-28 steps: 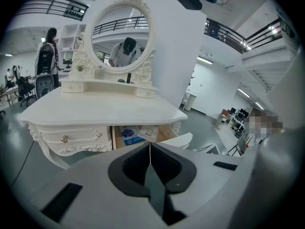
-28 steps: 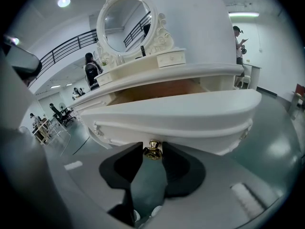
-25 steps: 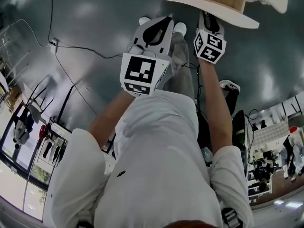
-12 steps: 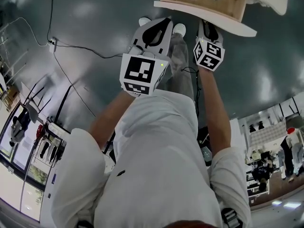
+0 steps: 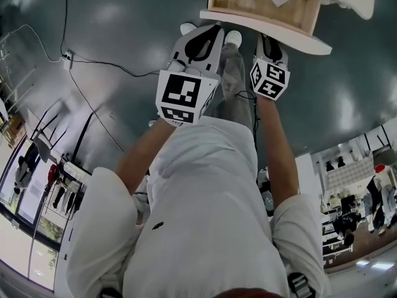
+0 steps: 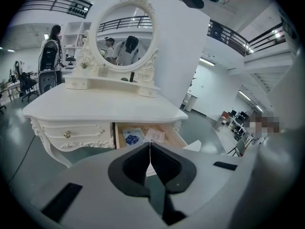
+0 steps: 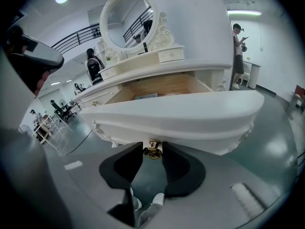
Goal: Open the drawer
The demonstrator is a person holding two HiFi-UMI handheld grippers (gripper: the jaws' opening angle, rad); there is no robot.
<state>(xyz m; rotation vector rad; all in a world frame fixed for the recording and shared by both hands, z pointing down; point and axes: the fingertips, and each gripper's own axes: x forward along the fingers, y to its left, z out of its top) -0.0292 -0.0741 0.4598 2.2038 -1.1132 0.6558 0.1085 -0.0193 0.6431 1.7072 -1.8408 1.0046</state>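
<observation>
**Drawer part-way out, brass knob pinched in the right tongs**

The pull looks to be in hand, not the approach. The right gripper (image 7: 152, 154) has its jaws closed on the small brass knob (image 7: 153, 149) at the middle of the drawer (image 7: 190, 116) front. That drawer stands well out from the right half of the white dressing table (image 6: 105, 106), towards the person, and its wooden inside is open to view. The left gripper (image 6: 150, 152) hangs back on the near left with its jaws pressed together on nothing, taking no part.

The next move, as I judge it, is a straight draw towards the person along the drawer's own line. The pinch should be kept firm, because the knob is small and round and could slip out. Any sideways or downward drag might jam the drawer.

Several things cannot be made out:
- The head view shows the right jaw tips tucked under the overhanging drawer front (image 5: 263, 31), so the grip reads only from the right gripper view.
- No view shows the runners or a stop, so how much travel remains is unknown.
- The far end of the drawer lies under the tabletop.
- A blue-printed card (image 6: 133, 137) and a white sheet (image 6: 155, 136) lie inside, but their print is too small to read.
- The left-hand drawer (image 6: 67, 134) appears closed.
</observation>
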